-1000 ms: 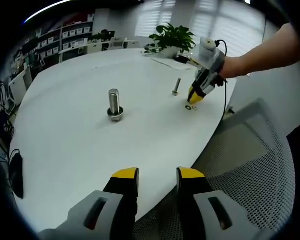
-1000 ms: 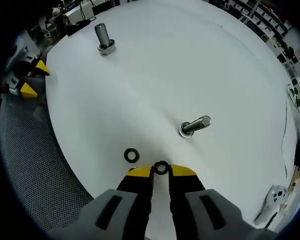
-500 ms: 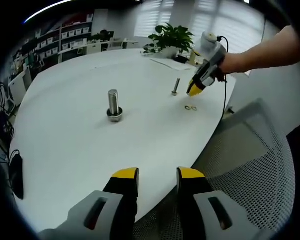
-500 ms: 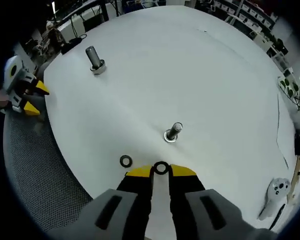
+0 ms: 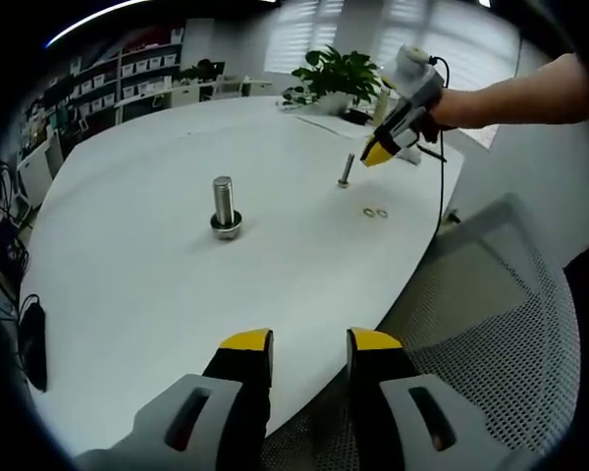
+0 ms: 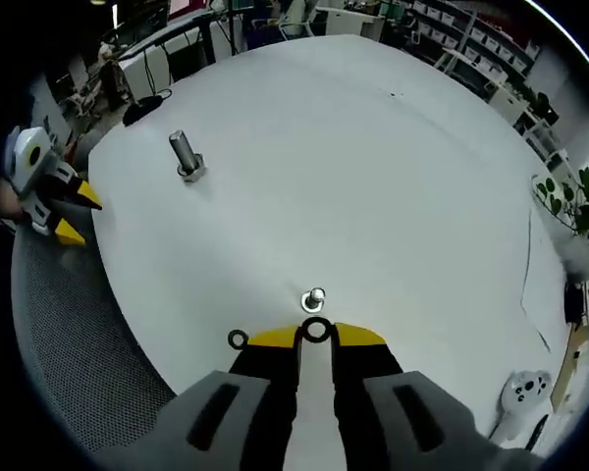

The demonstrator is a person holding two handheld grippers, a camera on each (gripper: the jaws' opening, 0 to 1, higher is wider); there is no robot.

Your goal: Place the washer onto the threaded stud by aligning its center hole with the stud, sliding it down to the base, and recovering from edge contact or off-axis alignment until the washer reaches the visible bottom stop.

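A dark ring washer (image 6: 316,331) is pinched upright between the right tool's (image 6: 316,335) yellow tips, just above a small upright threaded stud (image 6: 315,298) near the desk's (image 6: 373,177) edge

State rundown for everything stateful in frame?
Right gripper: shut on washer, raised above small stud.
Small stud: upright, bare.
Spare washers: flat on table.
Large bolt: upright, washer at base.
Left gripper: open, empty.

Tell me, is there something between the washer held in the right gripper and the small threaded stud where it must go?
Nothing visible. The right gripper holds the washer just above the small stud. A spare washer lies aside on the table.
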